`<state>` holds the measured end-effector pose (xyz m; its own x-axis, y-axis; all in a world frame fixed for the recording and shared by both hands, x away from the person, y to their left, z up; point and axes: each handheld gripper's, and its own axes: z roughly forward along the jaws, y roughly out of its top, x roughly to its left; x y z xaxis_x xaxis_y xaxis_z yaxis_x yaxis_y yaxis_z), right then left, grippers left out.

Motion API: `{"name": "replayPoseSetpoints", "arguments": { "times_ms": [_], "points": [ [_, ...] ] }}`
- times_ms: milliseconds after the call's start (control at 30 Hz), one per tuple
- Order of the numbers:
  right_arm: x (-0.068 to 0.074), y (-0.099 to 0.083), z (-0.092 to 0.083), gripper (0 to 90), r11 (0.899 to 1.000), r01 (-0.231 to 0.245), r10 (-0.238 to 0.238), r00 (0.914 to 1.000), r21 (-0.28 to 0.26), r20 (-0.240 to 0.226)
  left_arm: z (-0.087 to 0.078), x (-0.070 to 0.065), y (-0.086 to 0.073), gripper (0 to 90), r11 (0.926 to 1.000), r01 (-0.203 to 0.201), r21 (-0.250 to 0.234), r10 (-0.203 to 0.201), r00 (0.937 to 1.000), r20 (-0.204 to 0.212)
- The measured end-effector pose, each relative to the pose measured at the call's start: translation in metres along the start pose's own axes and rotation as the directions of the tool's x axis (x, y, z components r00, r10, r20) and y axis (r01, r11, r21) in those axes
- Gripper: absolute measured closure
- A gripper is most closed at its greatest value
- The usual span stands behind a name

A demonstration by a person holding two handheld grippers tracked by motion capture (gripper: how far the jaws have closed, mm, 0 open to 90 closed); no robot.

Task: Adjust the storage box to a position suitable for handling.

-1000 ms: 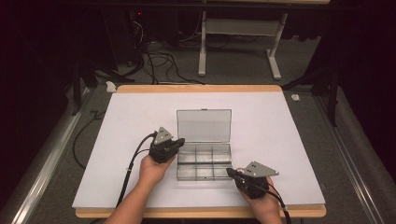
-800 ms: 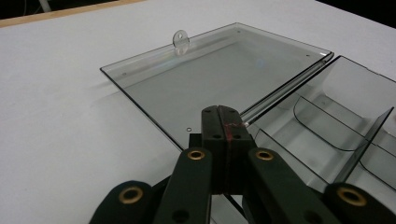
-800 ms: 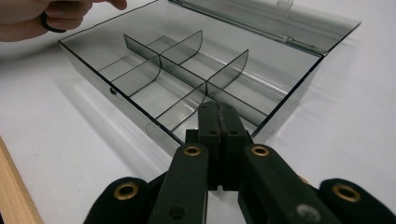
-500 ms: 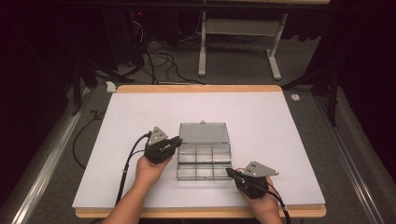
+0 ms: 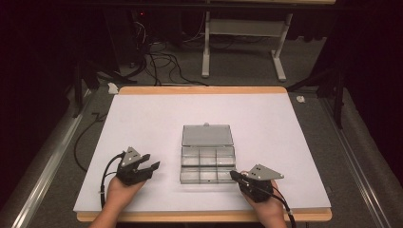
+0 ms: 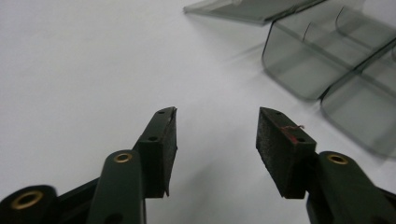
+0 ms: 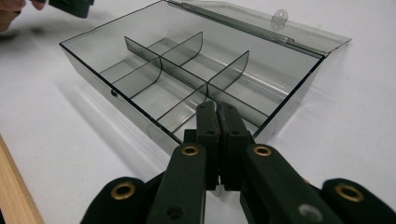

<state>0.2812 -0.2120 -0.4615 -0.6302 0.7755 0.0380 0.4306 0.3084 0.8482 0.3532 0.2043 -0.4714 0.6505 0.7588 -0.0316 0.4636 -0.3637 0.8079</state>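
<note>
In the high view, a clear smoke-tinted compartment box (image 5: 207,163) is seen near the front middle of the white table (image 5: 142,123), its lid (image 5: 207,135) laid fully back and flat behind the tray. The opening is judged done; no contents are seen in the compartments, so any filling or sorting is judged left. The left gripper (image 5: 151,167) is held well to the left of the box, apart from it, while the right gripper (image 5: 234,174) is set at the box's front right corner.

In the left gripper view, the jaws are seen spread, having just been opening, with nothing but bare table between the pads (image 6: 169,135); the box's rounded corner (image 6: 299,65) is seen off to the upper right.

In the right gripper view, the right gripper's jaws are pressed together on nothing, tips right at the box's near wall (image 7: 154,126). Thin dividers (image 7: 187,70) are seen splitting the tray into compartments, and a small latch tab (image 7: 279,17) is seen on the lid's edge.
</note>
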Motion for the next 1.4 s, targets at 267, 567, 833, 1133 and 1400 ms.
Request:
{"name": "replayPoseSetpoints", "arguments": {
  "times_ms": [267,567,833,1133,1400],
  "points": [
    [0.002,0.002,-0.002,86.9,1.0,-0.009,0.009,0.9999,-0.007,-0.004,-0.003,0.01,-0.017,41.0,0.9999,0.011,-0.007,-0.011,0.9998,-0.016],
    [-0.006,0.006,-0.021,82.5,0.998,-0.027,0.031,0.9962,-0.052,0.081,-0.005,0.01,-0.018,40.3,0.9996,0.005,-0.027,-0.005,1.0,-0.006],
    [-0.036,-0.003,-0.034,79.3,0.996,-0.089,0.088,0.9721,-0.002,0.218,-0.005,0.008,-0.018,39.4,0.9995,-0.009,-0.032,0.009,1.0,0.0],
    [-0.064,-0.015,-0.046,78.5,0.986,-0.162,0.143,0.9369,0.035,0.319,-0.005,0.008,-0.018,38.8,0.9995,-0.011,-0.03,0.012,0.9999,0.007],
    [-0.075,-0.017,-0.048,73.5,0.976,-0.207,0.175,0.926,0.062,0.335,-0.005,0.008,-0.018,38.6,0.9995,-0.013,-0.028,0.014,0.9999,0.01]
  ]
}}
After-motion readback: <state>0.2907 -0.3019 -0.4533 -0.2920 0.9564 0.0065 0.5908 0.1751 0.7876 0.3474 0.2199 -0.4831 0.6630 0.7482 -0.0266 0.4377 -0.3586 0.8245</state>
